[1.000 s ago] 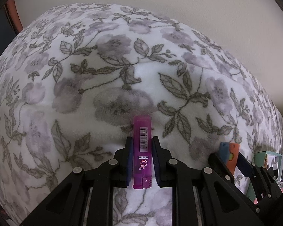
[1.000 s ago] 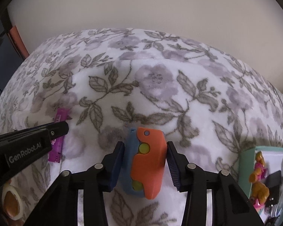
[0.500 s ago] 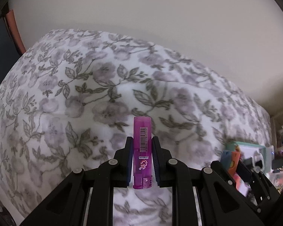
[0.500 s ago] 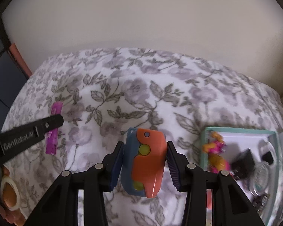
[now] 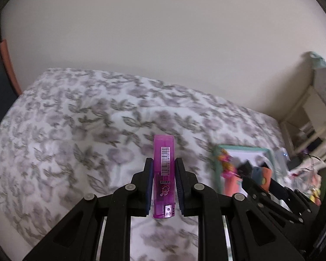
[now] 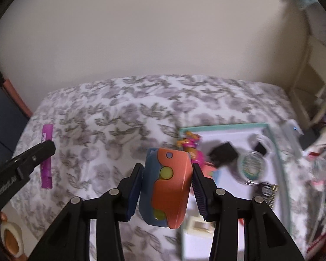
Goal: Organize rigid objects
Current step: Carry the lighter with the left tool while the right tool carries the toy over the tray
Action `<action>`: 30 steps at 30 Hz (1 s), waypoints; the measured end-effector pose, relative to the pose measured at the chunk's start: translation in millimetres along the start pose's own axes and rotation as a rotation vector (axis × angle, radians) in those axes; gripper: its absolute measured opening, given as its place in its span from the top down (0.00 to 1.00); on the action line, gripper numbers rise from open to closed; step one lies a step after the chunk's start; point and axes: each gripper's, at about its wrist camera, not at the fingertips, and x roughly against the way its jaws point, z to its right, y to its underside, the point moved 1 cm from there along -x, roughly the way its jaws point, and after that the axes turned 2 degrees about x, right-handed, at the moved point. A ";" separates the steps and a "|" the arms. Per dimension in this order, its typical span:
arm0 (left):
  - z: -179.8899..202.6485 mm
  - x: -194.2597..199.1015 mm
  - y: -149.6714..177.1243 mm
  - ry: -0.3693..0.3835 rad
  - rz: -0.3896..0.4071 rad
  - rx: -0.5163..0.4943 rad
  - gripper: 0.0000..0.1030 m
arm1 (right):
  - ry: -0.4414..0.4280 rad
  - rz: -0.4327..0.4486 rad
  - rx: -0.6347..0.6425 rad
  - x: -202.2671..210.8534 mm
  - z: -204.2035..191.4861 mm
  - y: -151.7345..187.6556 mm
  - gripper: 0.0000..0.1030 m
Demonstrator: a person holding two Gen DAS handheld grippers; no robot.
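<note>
Left wrist: left gripper (image 5: 163,180) clamps translucent purple plastic lighter (image 5: 163,174) (barcode up). Right gripper (image 6: 166,187) grips orange-blue plastic toy (image 6: 166,187); mint-rimmed white tray (image 6: 221,127) at 2 o'clock.

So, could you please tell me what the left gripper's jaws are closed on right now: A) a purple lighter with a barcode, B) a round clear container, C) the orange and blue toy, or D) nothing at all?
A: in the left wrist view the left gripper has its jaws pressed on both sides of the purple lighter, whose barcode faces the camera.
</note>
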 end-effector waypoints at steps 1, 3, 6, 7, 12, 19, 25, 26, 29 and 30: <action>4.7 1.7 4.7 0.007 -0.001 -0.013 0.80 | 0.012 0.003 -0.006 5.2 3.6 3.4 0.55; 16.3 2.0 14.3 0.002 -0.007 -0.048 0.80 | 0.009 0.004 -0.031 13.8 11.5 10.2 0.55; 29.8 0.3 26.5 0.039 -0.027 -0.067 0.80 | 0.024 0.008 -0.039 22.2 19.2 19.4 0.55; 33.8 -0.8 30.6 0.052 -0.035 -0.069 0.80 | 0.028 0.006 -0.044 24.7 23.9 23.6 0.55; 53.6 -6.2 48.5 0.075 -0.058 -0.095 0.80 | 0.033 -0.016 -0.076 26.5 43.9 37.1 0.55; 84.8 -27.5 74.3 0.120 -0.104 -0.169 0.80 | 0.043 -0.080 -0.136 12.3 83.8 49.3 0.54; 108.3 -48.4 94.1 0.173 -0.192 -0.210 0.80 | 0.090 -0.170 -0.246 -9.7 129.8 65.3 0.54; 114.0 -51.5 98.1 0.175 -0.205 -0.223 0.80 | 0.090 -0.185 -0.266 -12.4 136.4 68.5 0.54; 126.7 -59.3 107.6 0.184 -0.244 -0.258 0.80 | 0.093 -0.225 -0.313 -19.9 153.8 78.0 0.54; 131.7 -62.2 111.6 0.189 -0.261 -0.269 0.80 | 0.096 -0.232 -0.319 -20.8 156.0 80.2 0.54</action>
